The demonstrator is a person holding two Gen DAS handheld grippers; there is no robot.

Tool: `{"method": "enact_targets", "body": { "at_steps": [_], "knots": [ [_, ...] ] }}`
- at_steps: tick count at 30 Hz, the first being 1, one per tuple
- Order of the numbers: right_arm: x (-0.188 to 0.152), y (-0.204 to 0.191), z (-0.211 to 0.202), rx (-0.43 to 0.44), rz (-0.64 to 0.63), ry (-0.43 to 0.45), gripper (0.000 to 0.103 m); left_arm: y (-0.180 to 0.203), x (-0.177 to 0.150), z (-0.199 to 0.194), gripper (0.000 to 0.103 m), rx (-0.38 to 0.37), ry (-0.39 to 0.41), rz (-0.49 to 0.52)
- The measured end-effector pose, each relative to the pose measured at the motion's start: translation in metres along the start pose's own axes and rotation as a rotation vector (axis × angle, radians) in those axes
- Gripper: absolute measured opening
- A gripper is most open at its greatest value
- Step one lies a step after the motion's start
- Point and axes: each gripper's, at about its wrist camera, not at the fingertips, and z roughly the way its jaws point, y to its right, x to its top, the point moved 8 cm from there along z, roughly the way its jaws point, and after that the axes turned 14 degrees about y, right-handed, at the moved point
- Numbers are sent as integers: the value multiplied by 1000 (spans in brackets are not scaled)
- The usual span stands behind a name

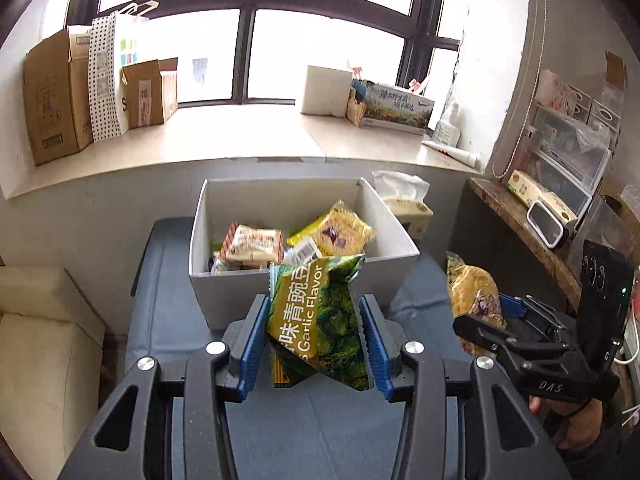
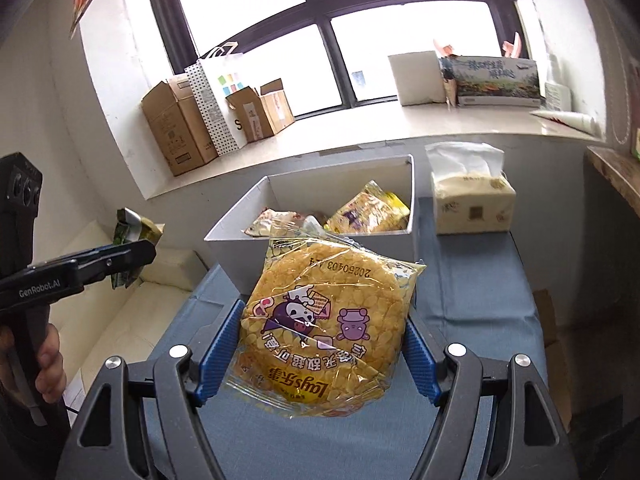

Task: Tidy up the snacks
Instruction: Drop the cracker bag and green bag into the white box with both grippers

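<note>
Pea bag (image 1: 316,320) stands upright, clamped in the left gripper (image 1: 316,344), just short of the box (image 1: 304,280). The right gripper (image 2: 324,344) pinches the crisp pack (image 2: 324,328), also short of the box and seemingly farther.

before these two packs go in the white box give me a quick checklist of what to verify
1. Left gripper shut on the green pea pack: ok, blue pads press both sides.
2. Right gripper shut on the yellow Lay's pack: ok, held between both pads.
3. White box open-topped and ahead of both grippers: ok.
4. Room left in the box: ok, a beige snack pack and another yellow pack lie low inside, walls stand well above them.
5. Grippers apart from each other: ok, each sees the other off to its side.
6. Tissue pack clear of the drop path: ok, it sits beside the box.
</note>
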Motion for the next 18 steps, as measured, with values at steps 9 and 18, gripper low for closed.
{"method": "enact_targets", "body": {
  "at_steps": [9,18],
  "knots": [
    [67,5,97,29,-24,-18,79,-29,65,115,50,62,7,64],
    [76,35,137,-96,-30,-54,103,-40,67,182,103,59,-19,69]
  ]
}}
